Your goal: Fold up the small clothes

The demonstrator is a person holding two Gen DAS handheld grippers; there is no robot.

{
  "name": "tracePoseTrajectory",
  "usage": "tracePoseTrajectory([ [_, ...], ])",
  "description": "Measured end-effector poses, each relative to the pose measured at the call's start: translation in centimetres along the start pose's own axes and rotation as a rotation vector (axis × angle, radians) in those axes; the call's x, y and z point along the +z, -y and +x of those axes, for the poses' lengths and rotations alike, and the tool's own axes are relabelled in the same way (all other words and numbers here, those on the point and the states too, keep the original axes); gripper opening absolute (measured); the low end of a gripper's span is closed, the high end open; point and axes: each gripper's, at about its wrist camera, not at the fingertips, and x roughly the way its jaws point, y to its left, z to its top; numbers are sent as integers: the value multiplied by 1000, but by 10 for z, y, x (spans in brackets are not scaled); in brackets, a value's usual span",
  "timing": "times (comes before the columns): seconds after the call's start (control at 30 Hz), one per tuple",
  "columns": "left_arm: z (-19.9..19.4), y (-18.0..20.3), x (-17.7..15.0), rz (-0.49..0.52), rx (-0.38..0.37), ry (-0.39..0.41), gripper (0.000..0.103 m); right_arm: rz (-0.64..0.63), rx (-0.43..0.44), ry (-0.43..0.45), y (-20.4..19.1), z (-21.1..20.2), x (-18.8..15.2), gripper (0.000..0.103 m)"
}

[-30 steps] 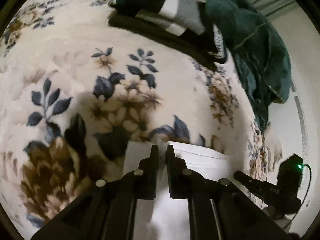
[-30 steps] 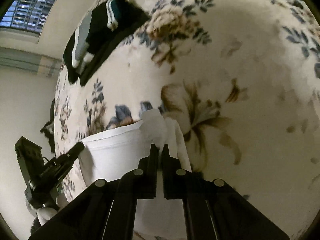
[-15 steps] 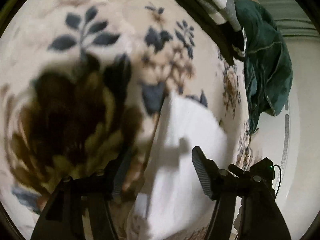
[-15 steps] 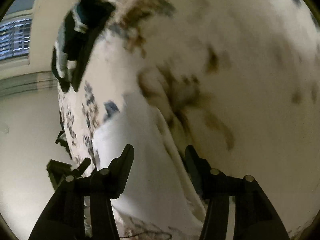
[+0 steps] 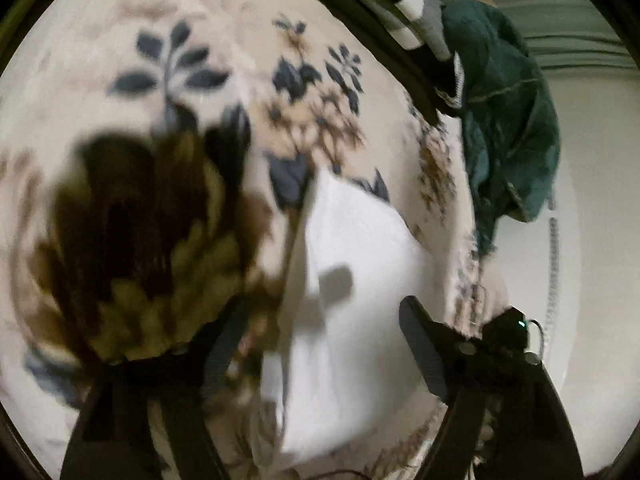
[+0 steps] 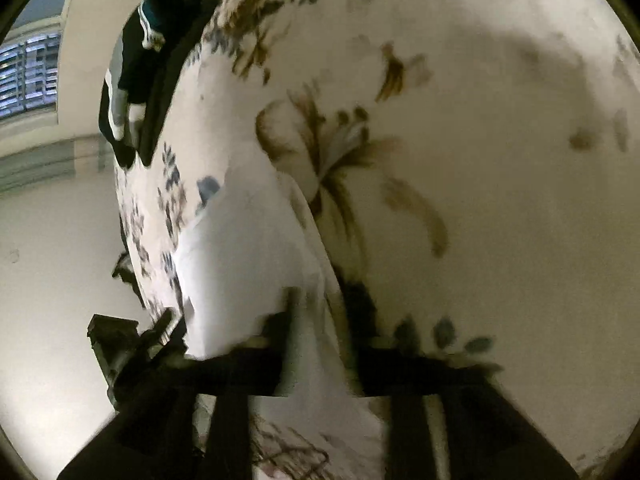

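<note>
**Folded white garment on floral blanket: both grippers released**

Cream plush blanket with a blue and brown floral print (image 5: 120,40) covers the whole work surface; pale wall and a barred window lie beyond its edge. All positions below are given relative to the white folded cotton garment (image 5: 352,288).

**Position.** The garment lies flat on the blanket near its edge. Its long axis runs away from both cameras, roughly along the pointing line of each gripper. A raised fold edge runs along its blanket-centre side.

**Left gripper** (image 5: 320,356). The jaws are opening and stand wide, one on each side of the garment's near end. Neither pad presses the cloth. The garment sits directly ahead of and below it.

**Right gripper** (image 6: 320,352). The jaws are spread, astride the garment's near end (image 6: 240,264). Motion blur hides the pads; no pinch is visible.

**Reach.** Both grippers are about equally near. Judged from this, either one could take the next hold.

**Materials.** The garment is thin, smooth and limp; the blanket is thick, fuzzy and likely grippy.

**Other items.** A dark striped folded garment (image 5: 408,12) and a crumpled dark green garment (image 5: 508,120) lie well beyond the white garment's far end.
</note>
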Motion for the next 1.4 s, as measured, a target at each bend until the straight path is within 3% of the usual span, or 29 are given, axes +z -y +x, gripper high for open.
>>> tracePoseTrajectory([
  [0.03, 7, -5, -5, -18, -21, -26, 77, -10, 11, -3, 1, -1, -1, 67],
  [0.17, 38, -12, -12, -54, -103, -81, 77, 0, 106, -120, 19, 27, -4, 68],
  [0.3, 53, 8, -10, 0, -86, -66, 75, 5, 192, -158, 22, 48, -3, 70],
  [0.33, 53, 15, -10, 28, -81, -55, 64, -1, 217, -164, 19, 51, -4, 70],
  [0.37, 52, 19, -10, 48, -74, -50, 47, -7, 225, -168, 16, 54, -4, 67],
  [0.4, 51, 22, -10, 66, -56, -46, 15, -22, 218, -165, 11, 57, -6, 63],
  [0.43, 49, 24, -11, 71, -55, -44, 13, -41, 211, -164, 7, 59, -8, 35],
  [0.47, 49, 27, -10, 77, -53, -41, 13, -48, 203, -167, 3, 62, -11, 21],
  [0.63, 29, 48, -7, 111, -38, -18, 12, -85, 178, -115, -17, 47, -17, 16],
  [0.8, 2, 82, 16, 141, -30, 24, 12, -125, 203, -77, -54, 15, -8, 15],
  [1.03, -32, 149, 99, 205, -33, 118, 13, -220, 250, -12, -144, -29, 55, 15],
  [1.2, -35, 187, 196, 265, -21, 195, 13, -287, 272, 61, -215, -49, 129, 15],
  [1.33, -12, 202, 286, 307, 17, 223, 13, -326, 267, 109, -268, -38, 199, 15],
  [1.4, -5, 198, 314, 310, 34, 218, 13, -333, 257, 127, -290, -26, 235, 15],
])
